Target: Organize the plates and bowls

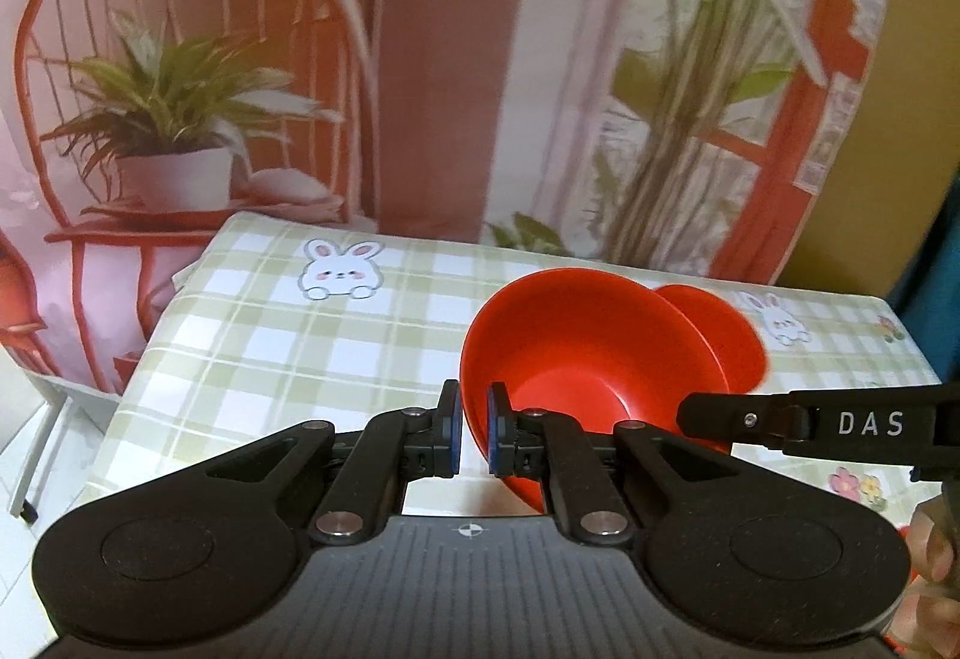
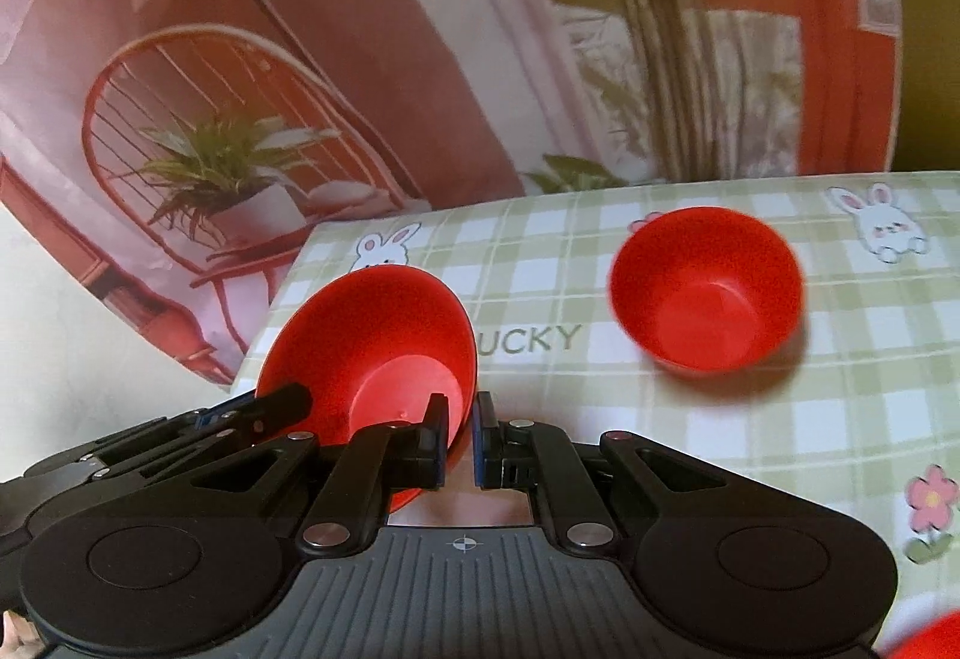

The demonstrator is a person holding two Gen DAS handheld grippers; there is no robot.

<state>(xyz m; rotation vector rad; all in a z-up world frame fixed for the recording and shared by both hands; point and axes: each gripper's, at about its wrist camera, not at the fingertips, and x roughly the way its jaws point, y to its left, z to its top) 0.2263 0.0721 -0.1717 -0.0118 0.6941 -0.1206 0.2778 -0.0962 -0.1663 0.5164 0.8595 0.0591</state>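
A wide red bowl (image 1: pixel 591 359) is held tilted above the checked tablecloth (image 1: pixel 312 353). My left gripper (image 1: pixel 473 434) is shut on its left rim, pads either side of the wall. My right gripper (image 2: pixel 461 434) is shut on the opposite rim of the same bowl (image 2: pixel 372 353); its finger (image 1: pixel 798 422) reaches in from the right in the left wrist view. A second, deeper red bowl (image 2: pixel 708 290) stands upright on the cloth to the right, apart from both grippers. It shows behind the held bowl in the left wrist view (image 1: pixel 729 335).
A printed backdrop (image 1: pixel 240 59) with a chair and plants hangs behind the table's far edge. The table's left edge (image 1: pixel 138 371) drops to a white floor. A red object's edge (image 2: pixel 930 641) shows at the bottom right corner.
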